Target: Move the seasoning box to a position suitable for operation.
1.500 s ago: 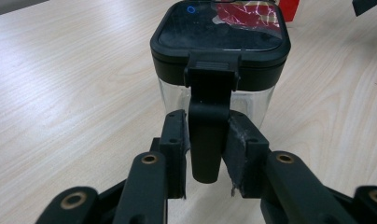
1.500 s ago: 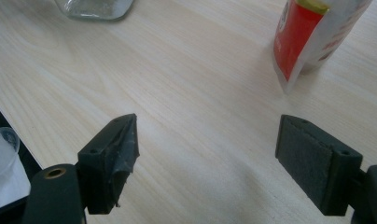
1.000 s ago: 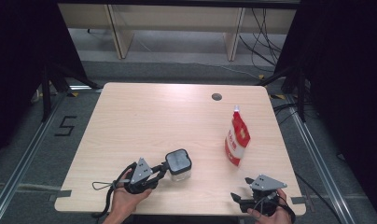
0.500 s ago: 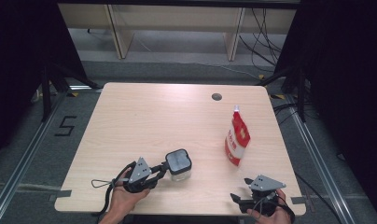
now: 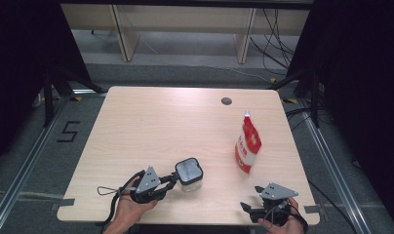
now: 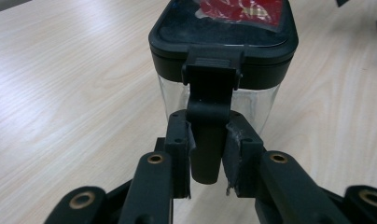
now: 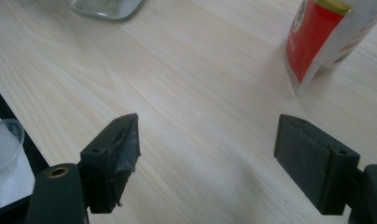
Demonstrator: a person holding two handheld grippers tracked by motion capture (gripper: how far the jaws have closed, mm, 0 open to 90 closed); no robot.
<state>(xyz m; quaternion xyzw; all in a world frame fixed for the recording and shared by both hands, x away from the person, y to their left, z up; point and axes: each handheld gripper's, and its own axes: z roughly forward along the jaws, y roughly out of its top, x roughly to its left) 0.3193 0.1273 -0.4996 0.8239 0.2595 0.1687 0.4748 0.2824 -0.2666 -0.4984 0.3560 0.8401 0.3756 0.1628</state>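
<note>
Near the front edge of the surface (image 5: 136, 122): two grippers, one in each hand. Left gripper (image 5: 158, 184) clenched on the black handle (image 6: 206, 140) of the jar (image 5: 189, 174), pads pressed on both sides of it. Right gripper (image 5: 256, 210) released, jaws wide apart with only bare wood between them, close to the front right corner.

Just past the left gripper: one clear jar with a black lid (image 6: 224, 32), standing upright on the wood, near the front edge and a little left of the middle. Lots of open room to its left and behind it.

A bit farther, on the right side: one red and white pouch (image 5: 247, 144), standing upright, well apart from the jar. Not far from the right edge, with a strip of bare wood between.

Far side: one small round hole (image 5: 226, 101) in the wood near the back edge. Wide bare wood across the middle and the whole left half.

Beyond the back edge: grey floor (image 5: 185, 73), cables (image 5: 268, 29), and a low shelf (image 5: 185, 14).
</note>
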